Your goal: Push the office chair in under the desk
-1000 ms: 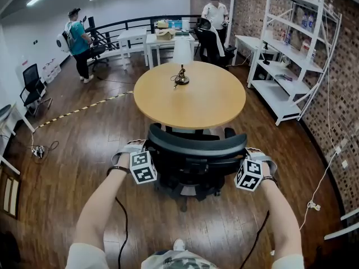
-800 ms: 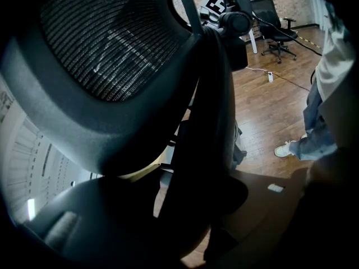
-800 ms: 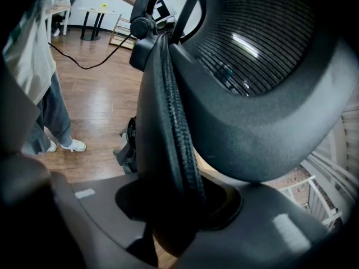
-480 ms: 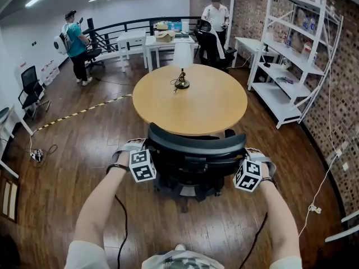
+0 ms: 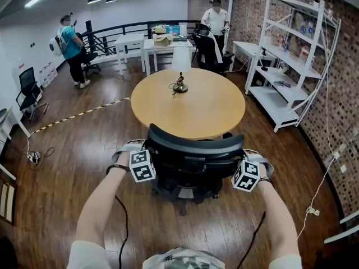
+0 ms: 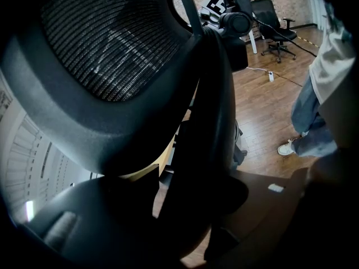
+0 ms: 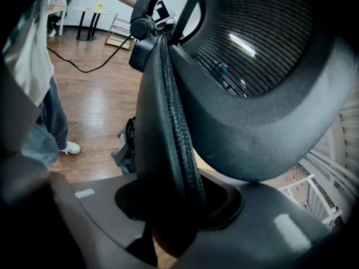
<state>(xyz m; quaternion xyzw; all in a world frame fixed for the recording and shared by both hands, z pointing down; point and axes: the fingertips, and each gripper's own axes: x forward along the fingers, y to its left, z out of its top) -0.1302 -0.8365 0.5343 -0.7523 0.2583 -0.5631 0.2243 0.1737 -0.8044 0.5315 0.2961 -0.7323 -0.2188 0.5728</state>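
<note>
Rolled slightly nearer the desk than a second ago, the office chair (image 5: 193, 150) stands straight ahead of both claws, with its curved backrest close to the rim of the round desk (image 5: 190, 102) just beyond. The left claw (image 5: 151, 160) is closed partway onto the backrest's left edge. The right claw (image 5: 235, 166) grips the right edge the same way, with the rim lodged deep between its jaws.

The push looks nearly done. Finishing it well likely calls for equal pressure from both sides, so the castors track straight over the glossy plank floor (image 5: 84, 144). It should stop before the backrest knocks the tabletop and shakes the lamp (image 5: 180, 66) farther ahead.

The backrest is black open mesh stretched in a smooth, hard plastic frame edged with ribbed piping. The desk top is flat, pale, matt wood.
</note>
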